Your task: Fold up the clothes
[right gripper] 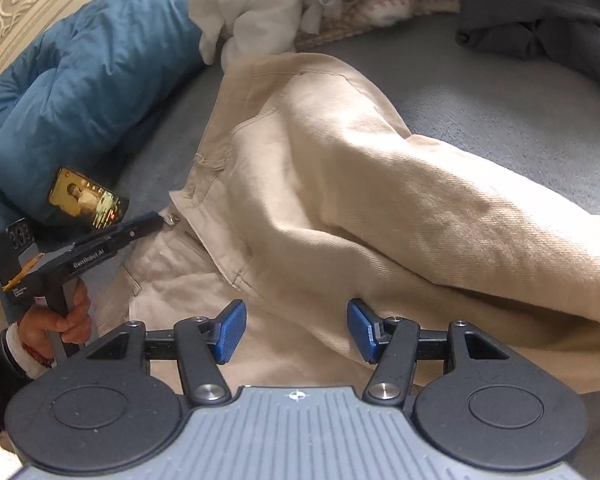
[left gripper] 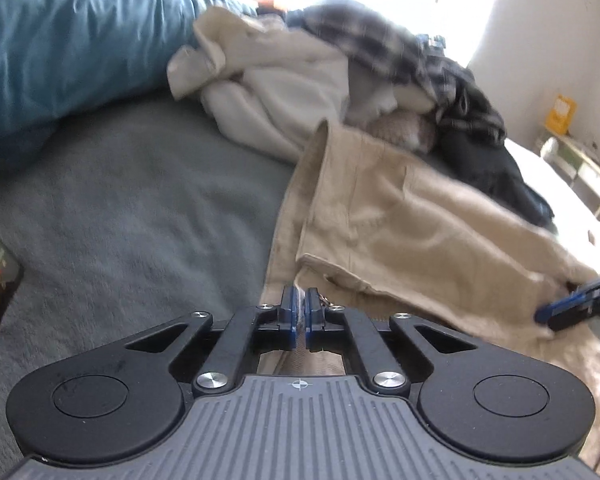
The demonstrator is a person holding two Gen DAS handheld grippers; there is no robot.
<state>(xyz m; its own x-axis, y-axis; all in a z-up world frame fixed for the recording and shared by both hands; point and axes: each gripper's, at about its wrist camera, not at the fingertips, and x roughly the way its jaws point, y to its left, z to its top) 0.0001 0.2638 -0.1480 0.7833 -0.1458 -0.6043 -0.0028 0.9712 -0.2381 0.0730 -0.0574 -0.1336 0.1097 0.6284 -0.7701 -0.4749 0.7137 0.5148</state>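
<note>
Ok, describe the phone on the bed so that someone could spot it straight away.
Start at the big blue duvet bunched along the grey bed cover. At its foot, beside the waistband of the beige trousers, lies the phone. It is the only hard, dark, flat thing there, and its screen is lit.

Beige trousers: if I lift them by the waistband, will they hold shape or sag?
The beige trousers will probably sag: they lie in soft folds on the grey blanket. The twill looks thick, so likely fairly heavy. The left hand-held gripper, shut at the waistband, should hold without slipping.
</note>
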